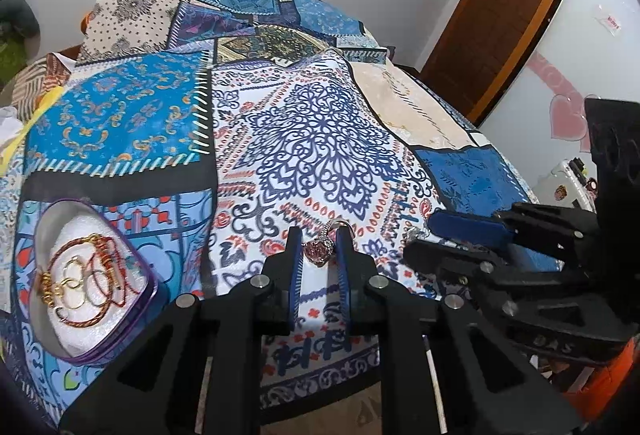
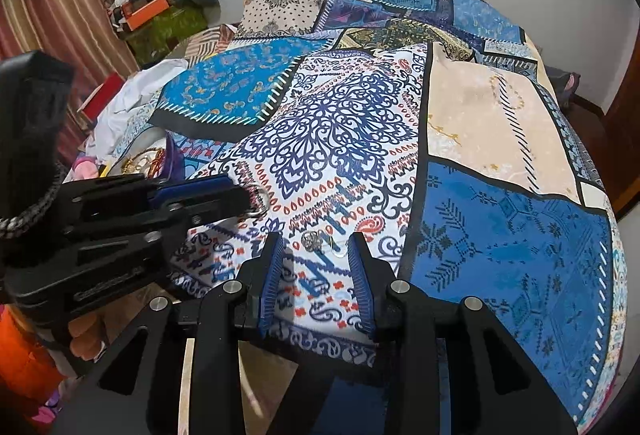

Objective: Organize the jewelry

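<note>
Left hand-held gripper clamps ring; right hand-held gripper, jaws apart, hovers over earring; next: carry ring to box.

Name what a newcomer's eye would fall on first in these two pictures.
The patchwork bedspread fills both views. The left tongs grip a ring with a pink stone; the open right tongs hover over a small silver piece. At the left sits a purple-rimmed box of bangles.
</note>
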{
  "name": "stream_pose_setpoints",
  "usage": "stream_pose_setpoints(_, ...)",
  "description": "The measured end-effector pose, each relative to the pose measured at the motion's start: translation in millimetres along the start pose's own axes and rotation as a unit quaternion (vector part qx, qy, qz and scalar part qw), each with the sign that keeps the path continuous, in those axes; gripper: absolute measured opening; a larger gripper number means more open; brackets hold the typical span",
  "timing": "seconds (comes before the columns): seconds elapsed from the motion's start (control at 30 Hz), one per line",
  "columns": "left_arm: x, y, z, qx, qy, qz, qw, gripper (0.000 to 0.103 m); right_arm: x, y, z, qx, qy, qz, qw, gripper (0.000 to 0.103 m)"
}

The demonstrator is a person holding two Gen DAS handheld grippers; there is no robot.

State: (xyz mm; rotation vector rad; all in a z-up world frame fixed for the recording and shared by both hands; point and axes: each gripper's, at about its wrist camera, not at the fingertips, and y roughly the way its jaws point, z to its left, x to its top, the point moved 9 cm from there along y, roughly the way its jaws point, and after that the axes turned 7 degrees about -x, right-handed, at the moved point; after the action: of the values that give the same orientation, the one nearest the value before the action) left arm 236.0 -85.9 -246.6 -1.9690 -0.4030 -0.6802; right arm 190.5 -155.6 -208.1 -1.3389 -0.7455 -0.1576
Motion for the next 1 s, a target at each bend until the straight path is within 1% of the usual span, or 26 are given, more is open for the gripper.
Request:
stream_pose_setpoints(0.1, -3, -5, 2, 0.007, 0.004, -0.001, 1.0, 0.015, 2, 3, 0, -0.003, 0.002, -0.011, 1.0, 0.03)
stream_pose_setpoints(0.17, -4, -7, 3, 0.011, 0.005, -0.002, 0.9999, 0.015, 2, 5, 3, -0.012, -0.004, -0.015, 1.0, 0.03)
stream_pose_setpoints(0.2, -4, -9, 4, 0.014, 0.006, -0.003, 0.9999, 0.015, 2, 5, 4, -0.023, -0.012, -0.019, 0.999, 0.026)
stream_pose_setpoints(0.23, -5, -11, 4, 0.014, 0.005, -0.004, 0.9999, 0.015, 2, 5, 5, -0.031, -0.019, -0.021, 0.999, 0.018)
stream_pose_setpoints(0.27, -5, -12, 4, 0.014, 0.005, -0.005, 0.9999, 0.015, 1, 5, 6, -0.032, -0.024, -0.022, 0.999, 0.016)
stream_pose_setpoints(0.43, -6, -21, 4, 0.017, 0.003, -0.012, 0.9998, 0.015, 2, 2, 2, -0.025, -0.013, -0.024, 0.999, 0.015)
stream_pose_setpoints(0.53, -4, -28, 2, 0.018, 0.004, -0.018, 0.9997, 0.015, 4, -3, 2, -0.016, -0.004, -0.027, 1.0, 0.009)
stream_pose_setpoints(0.73, 0, -45, 0, 0.021, 0.007, -0.035, 0.9991, 0.015, 13, -17, 6, -0.02, -0.007, -0.048, 0.999, 0.009)
stream_pose_setpoints(1.0, 7, -77, 6, 0.032, 0.006, -0.067, 0.9972, 0.015, 31, -41, 19, -0.018, -0.012, -0.081, 0.996, 0.009)
